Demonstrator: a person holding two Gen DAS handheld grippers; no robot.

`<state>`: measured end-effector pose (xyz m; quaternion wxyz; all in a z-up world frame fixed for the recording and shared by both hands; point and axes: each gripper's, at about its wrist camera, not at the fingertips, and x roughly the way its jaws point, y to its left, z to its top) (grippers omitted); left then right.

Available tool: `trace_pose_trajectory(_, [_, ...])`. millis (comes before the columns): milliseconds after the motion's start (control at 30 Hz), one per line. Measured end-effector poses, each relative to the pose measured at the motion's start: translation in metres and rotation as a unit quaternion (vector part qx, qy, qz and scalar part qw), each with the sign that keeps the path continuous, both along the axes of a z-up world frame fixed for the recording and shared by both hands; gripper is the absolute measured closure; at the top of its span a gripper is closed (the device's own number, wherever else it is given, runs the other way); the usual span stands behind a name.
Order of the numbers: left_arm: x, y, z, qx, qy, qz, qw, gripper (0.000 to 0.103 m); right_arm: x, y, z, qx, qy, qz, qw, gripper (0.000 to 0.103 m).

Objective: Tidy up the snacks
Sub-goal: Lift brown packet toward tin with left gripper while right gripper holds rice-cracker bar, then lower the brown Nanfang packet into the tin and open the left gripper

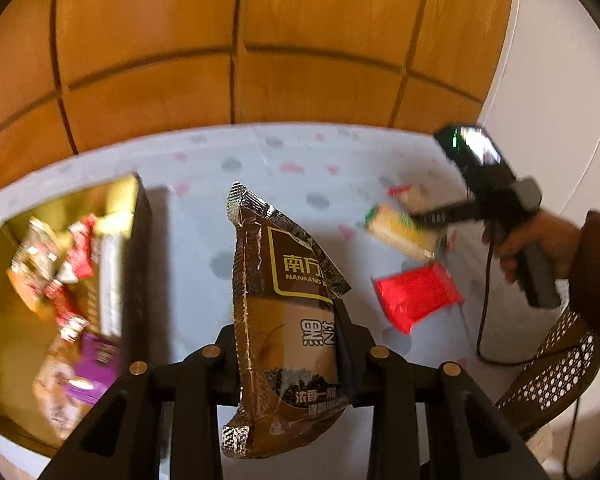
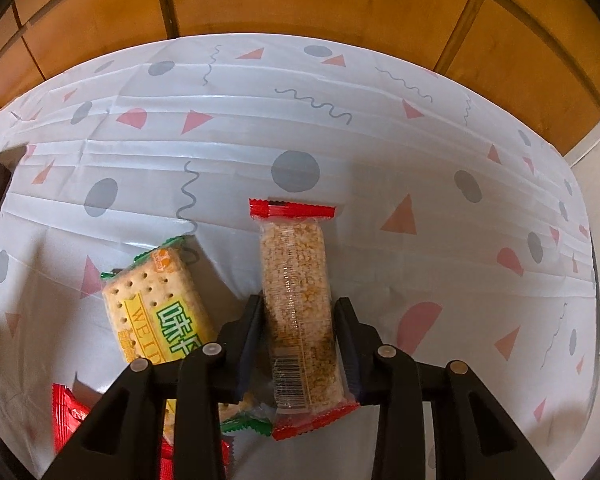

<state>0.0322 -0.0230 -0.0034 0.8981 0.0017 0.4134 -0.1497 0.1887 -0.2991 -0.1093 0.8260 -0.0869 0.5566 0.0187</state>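
Nearest the left wrist camera, the left gripper has its fingers clamped on a brown foil sachet, which is lifted clear of the table; the fingers cover the sachet's middle edges, and part of its print is creased out of reading. To the sachet's left stands a dark box with a gold lining, holding several wrapped snacks that are too blurred to name, and the box is cut off at the frame's edge. To the sachet's right lies a red packet, and beyond that a cracker pack, also smeared there. In the right wrist view, the right gripper has its fingers closed on a clear-wrapped grain bar with red ends; whether the bar is lifted or touching the table I cannot tell. The cracker pack lies just to its left, its near end hidden behind the gripper. A person's hand holds that gripper's handle.
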Motion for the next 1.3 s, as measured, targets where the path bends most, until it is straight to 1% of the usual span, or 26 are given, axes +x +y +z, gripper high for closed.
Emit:
trace_pose_trajectory(200, [-0.006, 0.027, 0.030, 0.005, -0.037, 0.039, 0.9985, 0.069, -0.002, 0.008, -0.001, -0.018, -0.006, 0.013, 1.000, 0.067])
trace_pose_trajectory(333, [-0.004, 0.045, 0.036, 0.002, -0.041, 0.062, 0.9972, 0.069, -0.003, 0.008, -0.001, -0.022, -0.009, 0.018, 1.000, 0.067])
trace_pose_trajectory(533, [-0.010, 0.070, 0.038, 0.000, -0.045, 0.086, 0.9953, 0.069, -0.005, 0.007, -0.001, -0.017, -0.009, 0.015, 1.000, 0.067])
trace_pose_trajectory(867, [-0.017, 0.108, 0.030, 0.000, -0.038, 0.131, 0.9907, 0.069, -0.009, 0.014, -0.002, -0.039, -0.022, 0.034, 0.998, 0.070])
trace_pose_trajectory(1000, [-0.021, 0.129, 0.025, -0.001, -0.032, 0.161, 0.9865, 0.069, -0.010, 0.015, -0.001, -0.041, -0.022, 0.035, 0.998, 0.070])
trace_pose_trajectory(1100, [-0.024, 0.147, 0.023, -0.010, -0.026, 0.179, 0.9834, 0.069, -0.012, 0.017, 0.000, -0.043, -0.023, 0.036, 0.998, 0.070])
trace_pose_trajectory(1200, [-0.029, 0.176, 0.021, -0.011, -0.022, 0.211, 0.9773, 0.069, -0.012, 0.018, 0.001, -0.046, -0.024, 0.038, 0.998, 0.070])
trace_pose_trajectory(1300, [-0.031, 0.206, 0.013, -0.023, -0.001, 0.241, 0.9702, 0.069, -0.012, 0.019, 0.001, -0.049, -0.023, 0.041, 0.998, 0.070])
